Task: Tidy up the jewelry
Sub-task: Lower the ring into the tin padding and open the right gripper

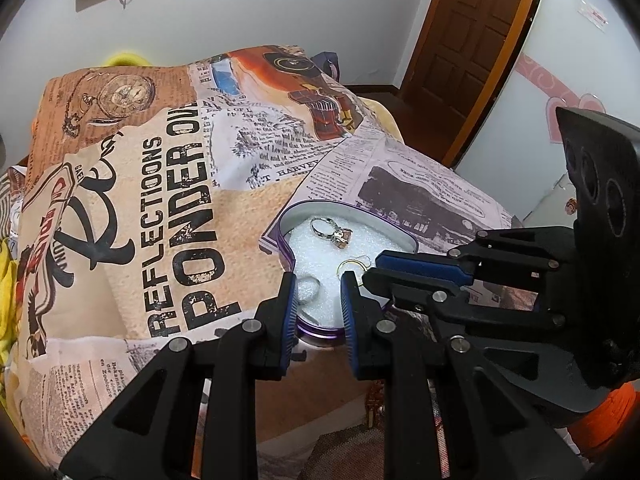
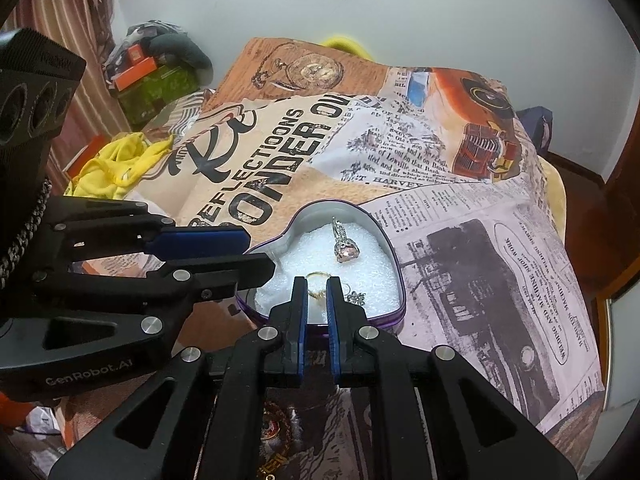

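A heart-shaped tin (image 1: 394, 229) (image 2: 394, 264) lined with white foam sits on a printed cloth. A silver ring with a pink stone (image 1: 334, 232) (image 2: 345, 246) lies in it. A thin gold ring (image 1: 352, 266) (image 2: 317, 282) lies nearer the front, with a small silver piece (image 2: 356, 297) beside it. My left gripper (image 1: 318, 286) is open, its jaws straddling the tin's near rim. My right gripper (image 2: 317, 290) hovers over the gold ring with a narrow gap between its jaws, and it enters the left wrist view (image 1: 370, 270) from the right.
The newspaper-print cloth (image 1: 180, 200) (image 2: 480, 220) covers the surface. Gold jewelry (image 2: 276, 432) lies below the tin's front edge. Yellow fabric (image 2: 116, 164) and boxes (image 2: 140, 68) sit at the left. A wooden door (image 1: 472, 40) stands at the back right.
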